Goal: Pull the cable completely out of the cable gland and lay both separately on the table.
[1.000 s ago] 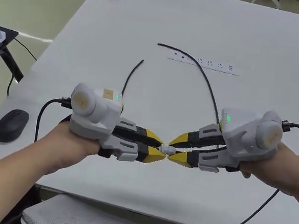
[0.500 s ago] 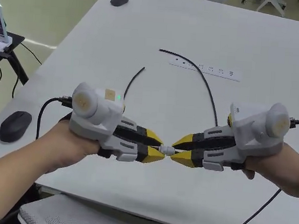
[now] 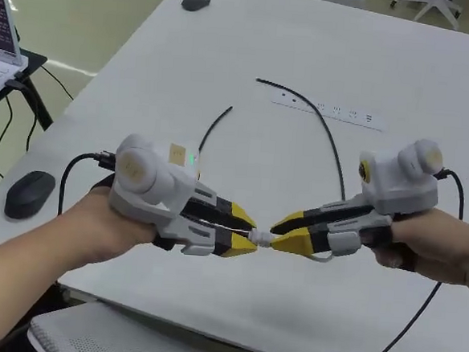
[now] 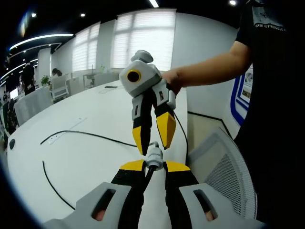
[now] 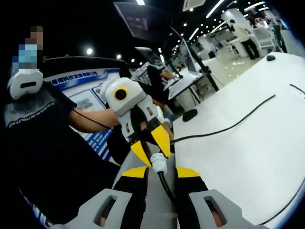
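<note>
1. Head view: the left hand (image 3: pixel 106 227) and right hand (image 3: pixel 423 241) each hold a gripper over the near part of the table (image 3: pixel 227 47), tips facing each other.
2. The left gripper (image 3: pixel 250 235) points right. Its jaws are closed on one end of the white gland (image 3: pixel 261 237), which sits between its yellow tips in the left gripper view.
3. The right gripper (image 3: pixel 277 235) points left and is rolled to one side. Its jaws pinch the gland's other end.
4. The gland hangs between the two pairs of tips, off the table.
5. The black cable (image 5: pixel 165 185) sits in the gland. In the right gripper view it leaves the gland and runs back between the right jaws. A dark length does the same between the left jaws in the left gripper view.
6. Farther out, a long strand (image 3: pixel 326 138) curves across the table and passes behind the right gripper. A short strand (image 3: pixel 214 128) passes behind the left gripper. Whether they join the cable cannot be told.
7. A power strip (image 3: pixel 324 110) lies beside the long strand. One mouse (image 3: pixel 29 194) is off to the left and another mouse (image 3: pixel 196 2) is at the far edge.
</note>
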Demonstrator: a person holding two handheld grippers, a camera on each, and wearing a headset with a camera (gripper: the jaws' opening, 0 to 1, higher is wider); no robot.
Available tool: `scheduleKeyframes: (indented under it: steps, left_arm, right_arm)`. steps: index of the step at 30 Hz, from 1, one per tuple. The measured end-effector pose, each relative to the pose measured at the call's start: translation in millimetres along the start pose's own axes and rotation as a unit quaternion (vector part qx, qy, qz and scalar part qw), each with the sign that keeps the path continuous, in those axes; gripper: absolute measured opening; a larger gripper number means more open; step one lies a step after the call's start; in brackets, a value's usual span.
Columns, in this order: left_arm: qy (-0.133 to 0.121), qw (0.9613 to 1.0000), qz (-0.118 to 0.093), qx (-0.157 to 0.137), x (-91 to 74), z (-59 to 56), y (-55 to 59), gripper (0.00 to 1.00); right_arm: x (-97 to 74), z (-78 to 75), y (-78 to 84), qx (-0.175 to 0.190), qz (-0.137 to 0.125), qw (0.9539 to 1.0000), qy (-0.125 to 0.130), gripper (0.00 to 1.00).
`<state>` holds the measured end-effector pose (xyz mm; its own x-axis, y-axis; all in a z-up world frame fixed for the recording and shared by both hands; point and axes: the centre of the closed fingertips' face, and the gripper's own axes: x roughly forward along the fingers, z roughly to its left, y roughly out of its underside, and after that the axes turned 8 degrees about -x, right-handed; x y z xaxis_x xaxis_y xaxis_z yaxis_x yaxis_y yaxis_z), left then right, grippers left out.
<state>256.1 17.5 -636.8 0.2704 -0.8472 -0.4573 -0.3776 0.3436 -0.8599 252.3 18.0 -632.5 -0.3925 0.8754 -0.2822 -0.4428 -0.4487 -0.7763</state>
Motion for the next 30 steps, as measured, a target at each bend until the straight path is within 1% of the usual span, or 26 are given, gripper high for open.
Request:
scheduleKeyframes:
  steps: [1, 4, 5, 6, 9, 12, 13, 15, 17, 18, 19, 20, 23, 24, 25, 26, 29, 30]
  left_arm:
    - [0.0, 1.0, -0.001, 0.003, 0.0, 0.2, -0.5, 0.15]
    - [-0.002, 1.0, -0.001, 0.009, -0.3, 1.7, -0.9, 0.15]
    - [-0.001, 1.0, 0.001, 0.005, 0.0, 0.8, -1.0, 0.15]
    - [-0.002, 1.0, 0.002, 0.004, 0.1, 0.6, -0.9, 0.15]
    - [-0.001, 1.0, 0.005, -0.002, 0.4, 2.0, 1.2, 0.15]
    - [0.0, 1.0, 0.003, -0.007, 0.1, 2.8, 0.8, 0.15]
    - [0.0, 0.9999, 0.002, -0.012, -0.1, 3.5, 0.6, 0.15]
    - [-0.001, 0.9999, 0.005, -0.016, -0.4, 6.3, 2.4, 0.15]
    - [0.0, 0.9998, 0.007, -0.019, -0.8, 6.9, 3.4, 0.15]
    - [0.004, 0.9996, 0.007, -0.025, -0.8, 6.8, 4.1, 0.15]
    - [0.004, 0.9996, 0.006, -0.025, -0.9, 6.7, 4.1, 0.15]
    - [0.007, 0.9995, 0.005, -0.03, -0.9, 5.9, 4.2, 0.15]
    - [0.013, 0.9992, 0.005, -0.039, 0.1, 3.7, 4.5, 0.15]
    - [0.016, 0.999, 0.005, -0.041, 0.9, 2.3, 4.8, 0.15]
    - [0.017, 0.9989, 0.005, -0.042, 1.5, 1.4, 4.9, 0.15]
    - [0.02, 0.9986, 0.004, -0.05, 1.9, 0.8, 4.8, 0.15]
    - [0.029, 0.997, -0.001, -0.072, 1.5, -1.4, 3.2, 0.15]
    - [0.034, 0.996, -0.003, -0.082, 0.7, -2.2, 2.9, 0.15]
  right_arm:
    - [1.1, 0.6, 0.3, 0.011, -0.002, 0.9999, -0.006, 0.17]
    - [2.2, -0.7, 1.8, 0.015, -0.002, 0.9998, -0.014, 0.13]
    - [3.0, -0.1, 2.9, 0.016, 0.002, 0.9998, -0.014, 0.13]
    - [3.3, -0.5, 5.8, 0.005, 0.01, 0.9999, -0.013, 0.14]
    - [3.8, 0.4, 5.9, 0.001, 0.009, 0.9998, -0.015, 0.13]
    - [5.3, 1.6, 4.2, -0.012, 0.006, 0.9999, -0.01, 0.12]
    - [5.7, 3.3, 3.4, -0.015, 0.004, 0.9998, -0.011, 0.1]
    - [7.8, 1.7, 2.8, -0.046, 0.005, 0.9989, 0.005, 0.09]
    - [8.4, 2.4, 3.4, -0.065, 0.007, 0.9978, 0.014, 0.08]
    - [8.5, 2.2, 3.3, -0.084, 0.011, 0.9962, 0.021, 0.08]
    - [8.7, 2.6, 3.1, -0.095, 0.012, 0.9951, 0.027, 0.08]
    - [8.7, 3.3, 3.8, -0.115, 0.019, 0.9927, 0.034, 0.08]
    - [8.6, 5.3, 5.8, -0.157, 0.041, 0.9855, 0.05, 0.08]
    - [8.5, 6.2, 5.9, -0.18, 0.053, 0.9805, 0.057, 0.07]
    - [8.4, 6.7, 6.1, -0.195, 0.062, 0.9768, 0.065, 0.07]
    - [8.0, 6.5, 6.3, -0.221, 0.073, 0.9697, 0.076, 0.07]
    - [6.4, 5.0, 7.5, -0.268, 0.09, 0.9543, 0.097, 0.07]
    - [7.2, 6.1, 7.0, -0.287, 0.094, 0.9473, 0.106, 0.07]
